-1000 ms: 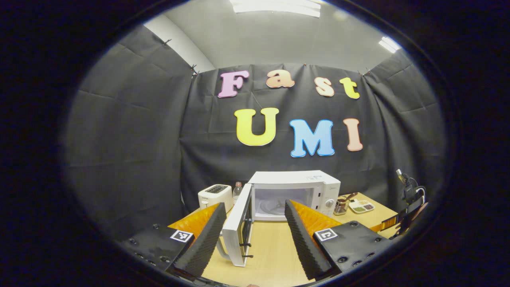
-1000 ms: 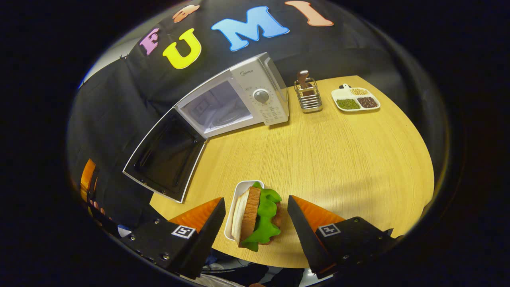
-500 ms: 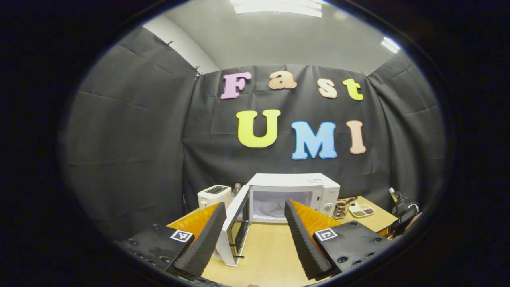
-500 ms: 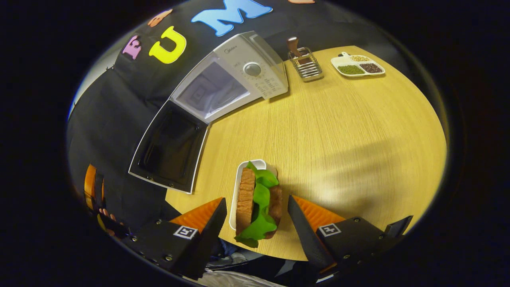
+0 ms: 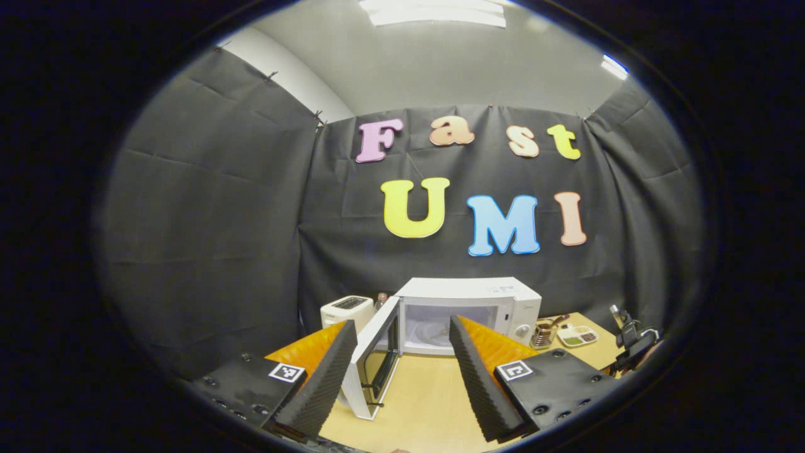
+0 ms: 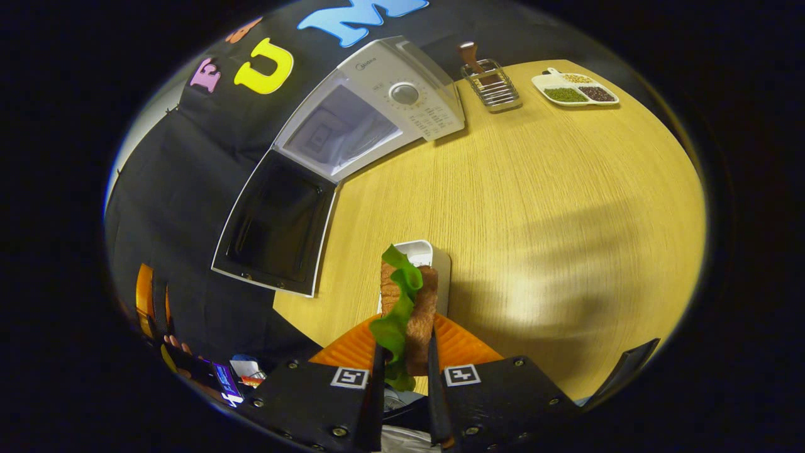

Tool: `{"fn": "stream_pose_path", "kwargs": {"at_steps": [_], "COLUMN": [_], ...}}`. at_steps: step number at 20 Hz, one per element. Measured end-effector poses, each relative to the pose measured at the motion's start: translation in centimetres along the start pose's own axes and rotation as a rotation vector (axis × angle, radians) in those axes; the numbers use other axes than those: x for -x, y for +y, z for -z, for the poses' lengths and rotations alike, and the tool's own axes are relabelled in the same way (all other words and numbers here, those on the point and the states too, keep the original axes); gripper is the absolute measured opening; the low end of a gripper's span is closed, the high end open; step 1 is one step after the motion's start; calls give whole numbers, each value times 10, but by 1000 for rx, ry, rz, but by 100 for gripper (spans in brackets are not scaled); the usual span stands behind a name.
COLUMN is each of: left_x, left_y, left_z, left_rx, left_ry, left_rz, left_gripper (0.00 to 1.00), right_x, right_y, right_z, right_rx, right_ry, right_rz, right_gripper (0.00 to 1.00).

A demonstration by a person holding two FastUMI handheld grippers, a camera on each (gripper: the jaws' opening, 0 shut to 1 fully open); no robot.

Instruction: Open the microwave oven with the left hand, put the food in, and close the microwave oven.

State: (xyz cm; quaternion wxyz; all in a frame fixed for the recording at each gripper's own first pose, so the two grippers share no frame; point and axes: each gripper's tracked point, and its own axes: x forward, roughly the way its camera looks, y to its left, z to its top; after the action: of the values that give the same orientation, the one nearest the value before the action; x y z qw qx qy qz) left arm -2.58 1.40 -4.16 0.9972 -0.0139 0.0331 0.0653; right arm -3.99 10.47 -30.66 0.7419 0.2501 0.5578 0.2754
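With the microwave (image 6: pixel 377 119) door (image 6: pixel 273 223) already swung open, my right gripper (image 6: pixel 404 371) had its jaws clamped on the sandwich (image 6: pixel 409 308) over the worktop's (image 6: pixel 553 207) near edge, my left gripper (image 5: pixel 402 371) gaped empty; loading and closing remained.

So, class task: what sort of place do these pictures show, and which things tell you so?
Probably a mock kitchen set up in a cloth-walled booth. A microwave with its door open, a toaster and a sandwich held in the right tool sit around a wooden table.
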Motion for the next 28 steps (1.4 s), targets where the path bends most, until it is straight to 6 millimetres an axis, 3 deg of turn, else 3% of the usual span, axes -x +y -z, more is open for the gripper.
{"fn": "stream_pose_path", "kwargs": {"at_steps": [4,9,15,24,28], "left_x": [1,-11,-39,-95,-110], "left_y": [-5,-10,2,43,73], "left_z": [-3,-11,-28,-51,-62], "left_rx": [7,15,59,76,68], "left_ry": [-7,-21,-69,-113,-134], "left_rz": [-2,18,46,103,103], "left_gripper": [92,95,93,95,92], "right_x": [11,24,18,-33,-61], "right_y": [6,30,69,129,146], "right_z": [-20,-55,-94,-147,-167], "right_rx": [27,29,57,38,16], "right_ry": [-50,-159,-278,-421,-481], "right_rz": [-25,-71,-103,-117,-116], "right_gripper": [30,29,29,29,29]}}
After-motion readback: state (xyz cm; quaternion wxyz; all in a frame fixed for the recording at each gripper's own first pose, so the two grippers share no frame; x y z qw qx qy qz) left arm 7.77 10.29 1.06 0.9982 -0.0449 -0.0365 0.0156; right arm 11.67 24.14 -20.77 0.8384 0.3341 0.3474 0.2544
